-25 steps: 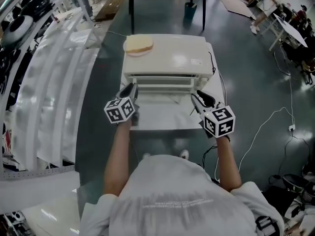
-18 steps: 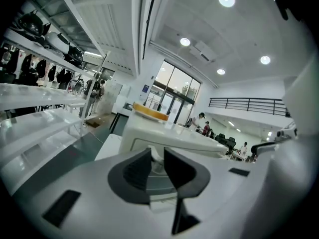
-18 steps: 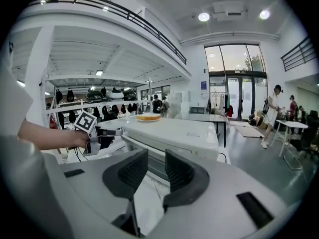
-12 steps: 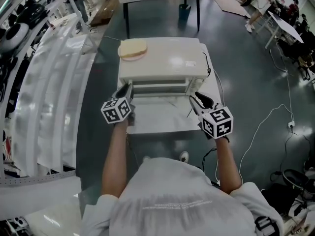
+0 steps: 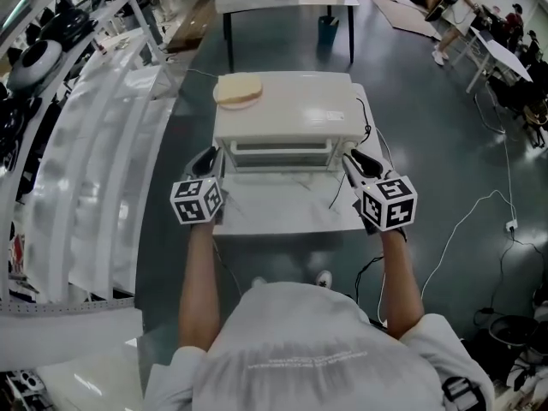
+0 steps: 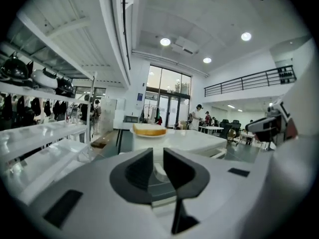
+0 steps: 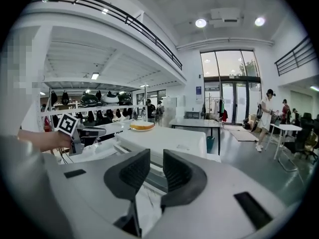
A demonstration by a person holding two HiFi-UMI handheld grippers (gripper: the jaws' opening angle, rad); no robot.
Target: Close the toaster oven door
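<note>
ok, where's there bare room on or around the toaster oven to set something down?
Toaster oven top is bare from the bread at its back-left corner across to the right edge. The white surface in front of the oven is also bare. Crowded: the bread corner.

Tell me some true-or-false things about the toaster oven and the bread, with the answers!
1. The bread lies on top of the toaster oven. True.
2. The left gripper is holding the bread. False: the bread lies on the oven's top, away from that gripper.
3. One gripper is at each side of the oven's front. True. The right gripper is closing its jaws, with nothing between them.
4. The bread is on the oven's right side. False: it is on the left, toward the back.
</note>
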